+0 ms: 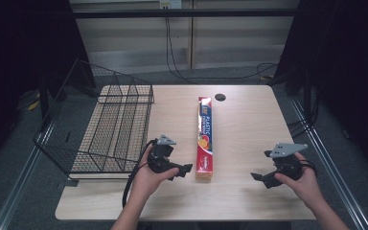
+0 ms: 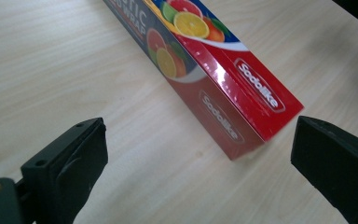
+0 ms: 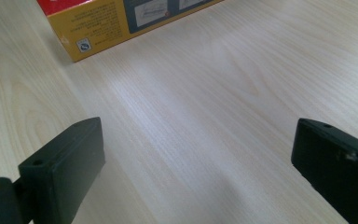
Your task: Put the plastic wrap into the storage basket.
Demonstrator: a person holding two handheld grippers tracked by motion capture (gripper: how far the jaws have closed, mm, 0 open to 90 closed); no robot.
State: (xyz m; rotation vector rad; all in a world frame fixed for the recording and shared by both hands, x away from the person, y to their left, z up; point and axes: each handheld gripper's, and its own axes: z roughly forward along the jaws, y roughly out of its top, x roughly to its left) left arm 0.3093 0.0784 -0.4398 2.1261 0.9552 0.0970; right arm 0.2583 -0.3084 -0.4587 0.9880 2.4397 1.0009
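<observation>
A long red box [image 1: 205, 138] of plastic wrap lies flat near the middle of the tabletop [image 1: 249, 124], its length running from the far edge toward the near edge. Its far end sits close to a small dark hole [image 1: 220, 97] in the tabletop near the far edge; its near end stops short of the near edge. Fruit pictures and the word "Sodolike" show on the box [image 2: 223, 79] in the left gripper view, and a yellow side with printed panels shows on the box [image 3: 116, 18] in the right gripper view.

A black wire basket [image 1: 106, 129] stands at the left side of the tabletop and hangs out past the left edge.

The left gripper [image 1: 184, 168], held in the left hand [image 1: 148, 179], sits between the basket and the box, just beside the box's near end. Its jaws stand wide apart and hold nothing; in the left gripper view the gripper [image 2: 198, 158] frames the box's near corner, which lies just ahead of the jaws without touching them.

The right gripper [image 1: 258, 178], held in the right hand [image 1: 306, 182], is near the right part of the near edge, well apart from the box. Its jaws point toward the box and are wide open and empty; in the right gripper view the gripper [image 3: 198, 158] has bare wood between its jaws.
</observation>
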